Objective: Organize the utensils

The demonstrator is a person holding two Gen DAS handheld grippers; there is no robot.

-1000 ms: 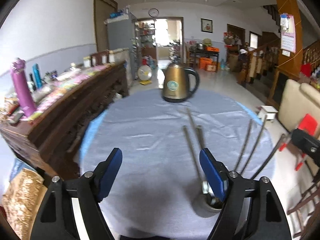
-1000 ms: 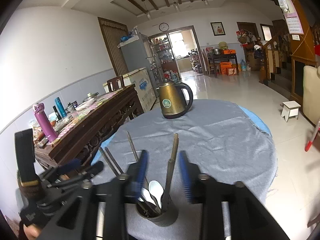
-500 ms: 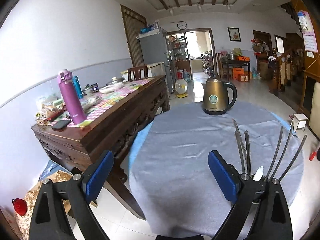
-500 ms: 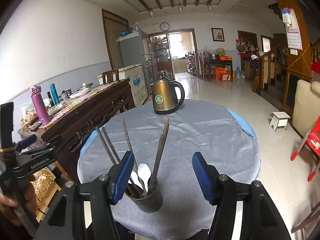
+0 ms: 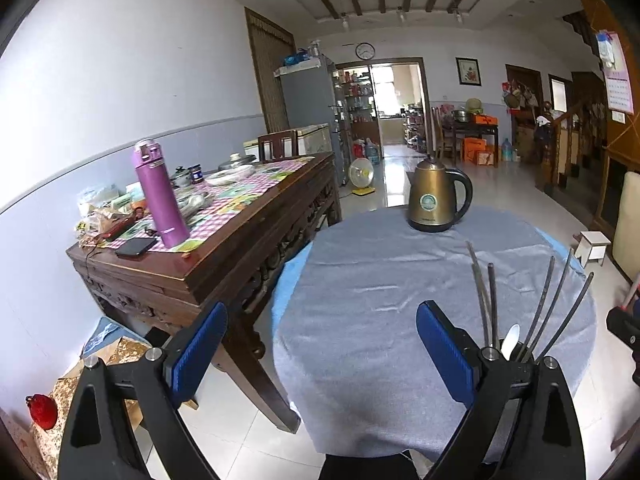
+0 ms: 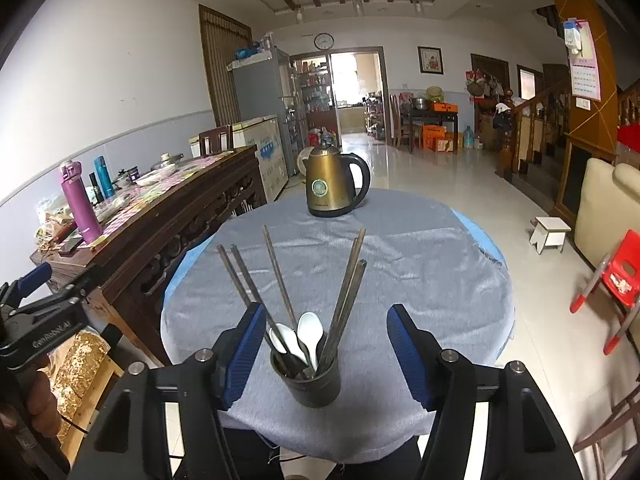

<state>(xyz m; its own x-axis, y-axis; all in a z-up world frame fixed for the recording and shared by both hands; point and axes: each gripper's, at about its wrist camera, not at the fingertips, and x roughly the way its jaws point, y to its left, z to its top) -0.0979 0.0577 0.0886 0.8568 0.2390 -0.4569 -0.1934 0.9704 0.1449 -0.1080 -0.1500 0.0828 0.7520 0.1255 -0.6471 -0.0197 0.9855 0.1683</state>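
left tool (image 5: 320,348): I see it released, nothing between its pads | right tool (image 6: 326,354): jaws opening, straddling the dark cup (image 6: 307,378) without touching it | cup: upright near worktop (image 6: 420,280) front edge, holding chopsticks (image 6: 276,276) and white spoons (image 6: 310,334) | kettle (image 6: 334,186): far side.

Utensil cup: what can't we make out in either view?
- Left wrist view: the cup is hidden behind the left tool's right finger; only chopsticks and one spoon tip show.
- Right wrist view: the cup's inside is dark, utensil ends hidden.
- Right wrist view: kettle label is too small.
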